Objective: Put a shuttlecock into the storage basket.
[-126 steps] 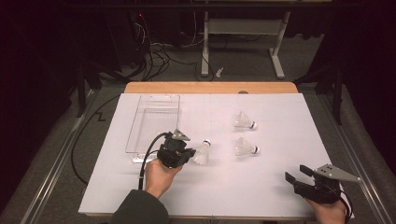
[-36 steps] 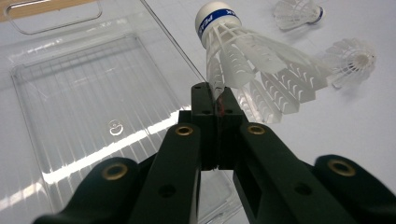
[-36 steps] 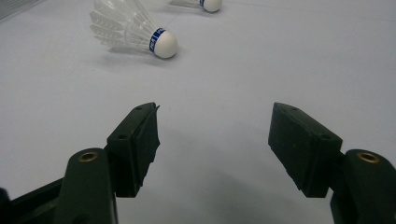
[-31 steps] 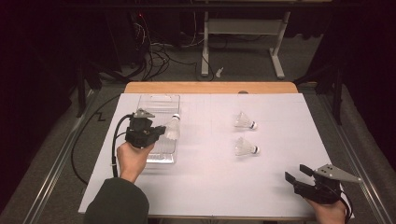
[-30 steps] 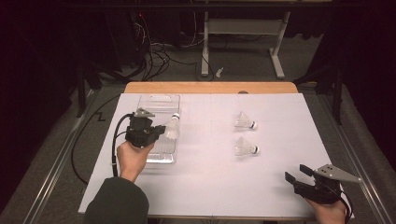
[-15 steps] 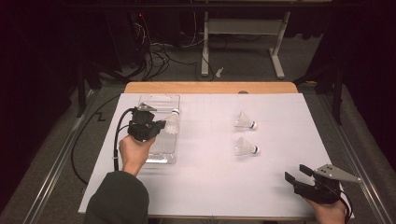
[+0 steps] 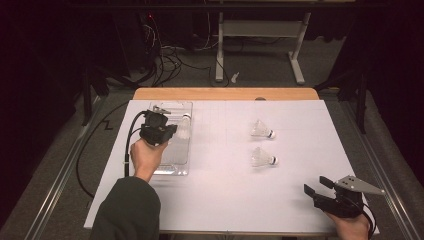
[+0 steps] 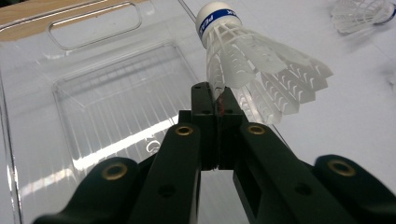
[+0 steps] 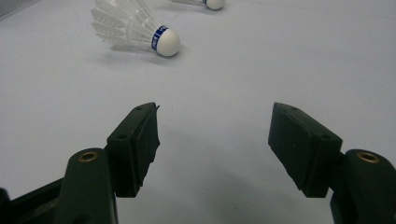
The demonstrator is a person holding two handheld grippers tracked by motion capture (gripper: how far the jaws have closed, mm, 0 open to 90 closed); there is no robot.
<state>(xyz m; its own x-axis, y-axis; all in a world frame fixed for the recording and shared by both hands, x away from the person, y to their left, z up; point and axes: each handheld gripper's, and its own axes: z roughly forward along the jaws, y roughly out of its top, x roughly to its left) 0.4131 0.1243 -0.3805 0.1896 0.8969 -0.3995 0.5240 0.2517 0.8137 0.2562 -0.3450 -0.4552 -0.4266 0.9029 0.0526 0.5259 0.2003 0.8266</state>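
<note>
My left gripper (image 7: 167, 131) hangs over a clear plastic tray (image 7: 176, 166) at the left of the white table. It is shut on the feather skirt of a white shuttlecock (image 7: 184, 131). In the left gripper view the jaws (image 8: 215, 95) pinch the feathers, and the shuttlecock (image 8: 243, 56) points its blue-banded cork away over the tray (image 8: 93, 93). Two more shuttlecocks (image 7: 261, 129) (image 7: 262, 157) lie on the table right of centre. My right gripper (image 7: 317, 185) rests open near the front right corner; its gripper view shows bare table between its jaws (image 9: 215, 140) and the nearer shuttlecock (image 9: 135, 25) beyond.
A wooden strip (image 7: 225, 93) edges the table's far side. The left gripper's cable (image 7: 82, 160) loops off the left edge. Table legs and cables stand on the dark floor behind.
My left gripper has carried the shuttlecock from the table beside the tray to over the tray, then farther toward its far end. The right gripper has stayed in place.
</note>
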